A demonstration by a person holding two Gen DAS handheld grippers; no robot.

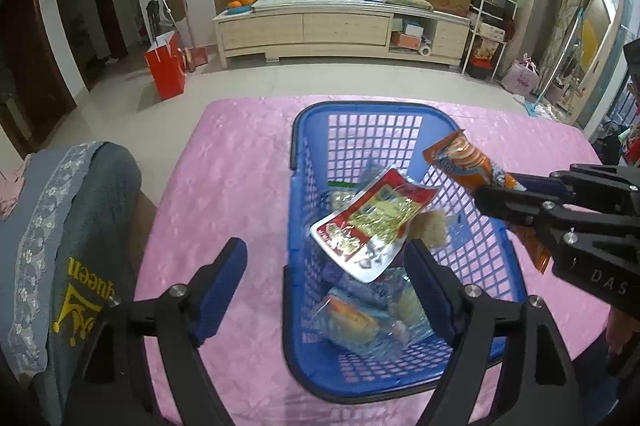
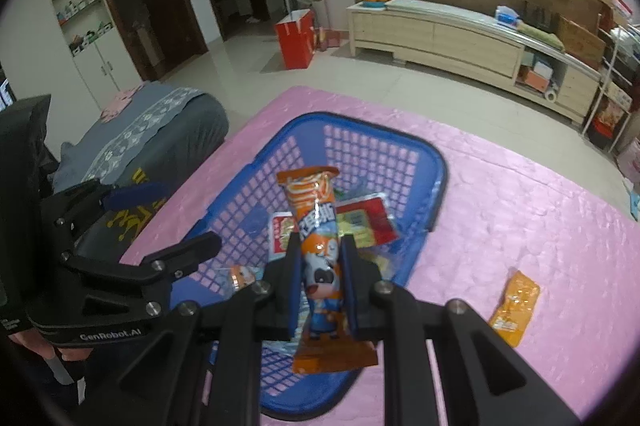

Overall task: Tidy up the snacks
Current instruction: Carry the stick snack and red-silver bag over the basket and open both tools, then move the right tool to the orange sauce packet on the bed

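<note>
A blue plastic basket [image 1: 304, 129] [image 2: 436, 161] stands on the pink tablecloth [image 1: 224, 165] and holds several snack packets. A red-and-white packet [image 1: 372, 222] [image 2: 368, 222] rests tilted on top of them. My left gripper [image 1: 326, 286] [image 2: 168, 222] hangs open over the basket's near left side, and its pads touch nothing. My right gripper [image 2: 320, 266] [image 1: 500, 193] is shut on a long orange packet with a cartoon cow [image 2: 320, 254] [image 1: 464, 161]. It holds the packet upright above the basket's right rim.
A small orange packet [image 2: 516, 306] lies on the cloth to the right of the basket. A chair draped in grey cloth [image 1: 80, 226] stands against the table's left edge. A low cabinet [image 1: 340, 25] and a red bag [image 1: 166, 65] are across the floor.
</note>
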